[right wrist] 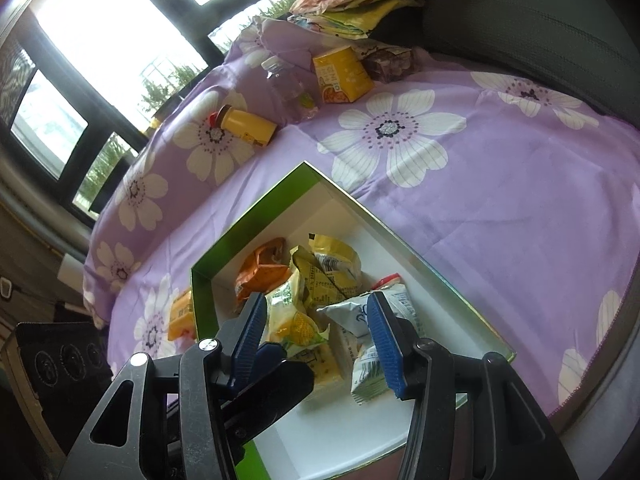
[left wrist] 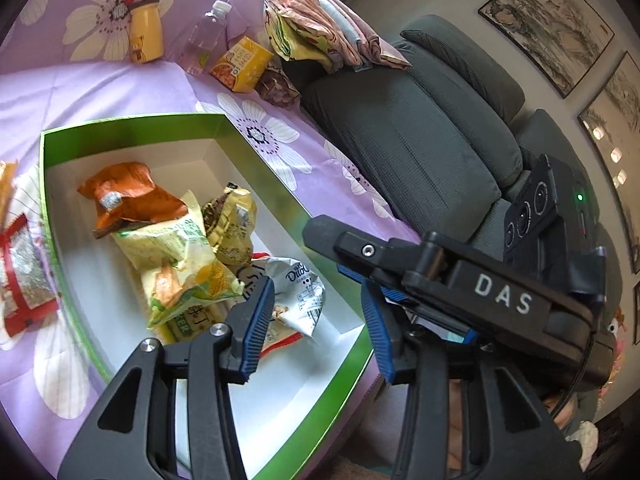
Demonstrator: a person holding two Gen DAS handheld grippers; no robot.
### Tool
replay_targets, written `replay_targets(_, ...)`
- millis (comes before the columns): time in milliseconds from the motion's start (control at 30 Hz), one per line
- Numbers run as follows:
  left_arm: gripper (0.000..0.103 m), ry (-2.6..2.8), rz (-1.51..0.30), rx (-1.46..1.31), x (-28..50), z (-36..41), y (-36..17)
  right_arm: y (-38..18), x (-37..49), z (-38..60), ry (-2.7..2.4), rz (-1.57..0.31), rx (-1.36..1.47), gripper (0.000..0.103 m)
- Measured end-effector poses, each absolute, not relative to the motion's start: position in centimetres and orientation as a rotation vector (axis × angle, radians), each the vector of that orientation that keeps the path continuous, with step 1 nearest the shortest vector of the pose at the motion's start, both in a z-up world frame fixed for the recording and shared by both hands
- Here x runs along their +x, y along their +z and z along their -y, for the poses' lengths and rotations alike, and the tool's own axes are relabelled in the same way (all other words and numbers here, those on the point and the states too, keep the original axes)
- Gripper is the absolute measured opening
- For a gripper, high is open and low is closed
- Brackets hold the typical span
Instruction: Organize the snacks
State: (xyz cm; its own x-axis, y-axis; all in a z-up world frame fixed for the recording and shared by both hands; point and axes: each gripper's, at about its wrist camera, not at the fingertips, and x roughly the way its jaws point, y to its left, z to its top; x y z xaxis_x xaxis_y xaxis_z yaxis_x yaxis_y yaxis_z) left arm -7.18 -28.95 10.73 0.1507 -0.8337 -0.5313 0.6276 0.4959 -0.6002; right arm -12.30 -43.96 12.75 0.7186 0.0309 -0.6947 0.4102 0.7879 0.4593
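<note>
A green box with a white inside [left wrist: 132, 120] [right wrist: 248, 220] lies on the purple flowered bedspread. It holds an orange bag [left wrist: 128, 192] [right wrist: 260, 268], a yellow-green corn bag [left wrist: 180, 264] [right wrist: 292, 320], a yellow bag [left wrist: 232, 216] [right wrist: 332, 264] and a white bag [left wrist: 300, 292] [right wrist: 360, 320]. My left gripper [left wrist: 316, 284] hovers open over the box's near end, above the white bag, pads touching nothing. My right gripper [right wrist: 317, 298] is also open above the bags, gripping nothing. In the left wrist view it reaches in from the right [left wrist: 340, 252].
Outside the box lie a red packet [left wrist: 20, 272] and an orange packet [right wrist: 180, 316]. Further back are a yellow jar [left wrist: 146, 32], a water bottle [left wrist: 204, 36], a yellow carton [left wrist: 240, 64] and a dark packet [left wrist: 276, 88]. Folded cloths [left wrist: 320, 32] rest on a grey sofa [left wrist: 420, 120].
</note>
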Motion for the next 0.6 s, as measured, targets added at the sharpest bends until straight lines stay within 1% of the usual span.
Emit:
replay_targets(133,0.052,-1.006,-0.902,-0.228,-7.5,27.2,11.6,13.3,-12.7,43.7,-0.240,-0.726,0.638,0.054)
replay_targets(167,0.053,-0.972,-0.887,-0.226,-7.5,26.4,11.9,13.5,-12.8,43.6,-0.240,-0.720,0.640,0.055)
replay_targets(233,0.058,-0.929,-0.860,-0.223,-7.5,24.9,12.6,14.0,-13.1,43.1,-0.242,-0.702,0.632,0.061)
replay_targets(267,0.060,-0.917,-0.850,-0.227,-7.3,24.2,12.9,14.3,-13.2,42.8,-0.242,-0.694,0.622,0.062)
replay_targets(333,0.066,-0.887,-0.837,-0.239,-7.1,22.4,13.5,14.8,-13.2,42.2,-0.232,-0.682,0.601,0.064)
replay_targets(400,0.070,-0.846,-0.823,-0.250,-6.8,20.4,14.1,15.3,-13.1,41.4,-0.215,-0.672,0.587,0.065)
replay_targets(600,0.075,-0.710,-0.798,-0.269,-6.3,14.9,14.9,16.2,-12.4,38.7,-0.164,-0.668,0.537,0.069)
